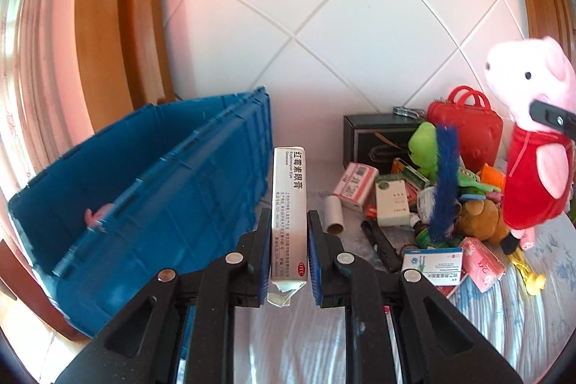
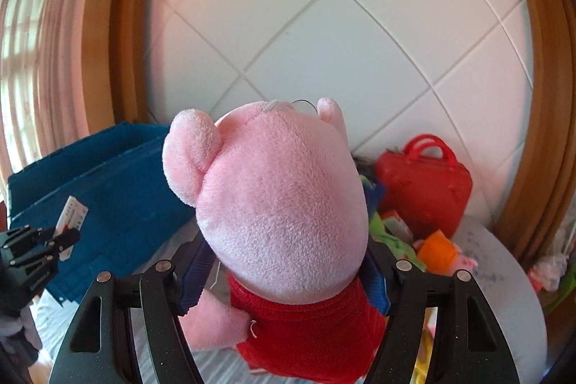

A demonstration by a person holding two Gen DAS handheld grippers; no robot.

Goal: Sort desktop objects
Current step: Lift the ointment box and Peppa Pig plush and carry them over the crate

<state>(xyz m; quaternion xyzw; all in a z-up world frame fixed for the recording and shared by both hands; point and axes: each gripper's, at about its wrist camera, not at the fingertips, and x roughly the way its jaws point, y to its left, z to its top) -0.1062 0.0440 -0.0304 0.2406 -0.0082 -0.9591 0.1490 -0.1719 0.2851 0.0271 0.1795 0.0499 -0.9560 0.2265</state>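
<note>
My left gripper (image 1: 289, 215) is shut on a long white ointment box (image 1: 288, 189) with red Chinese lettering, held lengthwise just right of a blue plastic crate (image 1: 162, 204). My right gripper (image 2: 288, 261) is shut on a pink pig plush in a red dress (image 2: 280, 204), clamped at the neck and body and lifted above the pile. The plush fills the right wrist view and hides the fingertips. In the left wrist view the pig plush (image 1: 532, 175) hangs at the right with a black finger (image 1: 550, 114) across it. The right wrist view also shows the left gripper (image 2: 46, 243), the ointment box (image 2: 70, 218) and the crate (image 2: 118, 189).
A heap of things lies on the pale cloth: red toy case (image 1: 471, 125), black box (image 1: 374, 135), green plush (image 1: 424, 146), blue brush (image 1: 446, 182), brown plush (image 1: 482, 222), several medicine boxes, a cardboard tube (image 1: 333, 215). A white tiled wall stands behind it.
</note>
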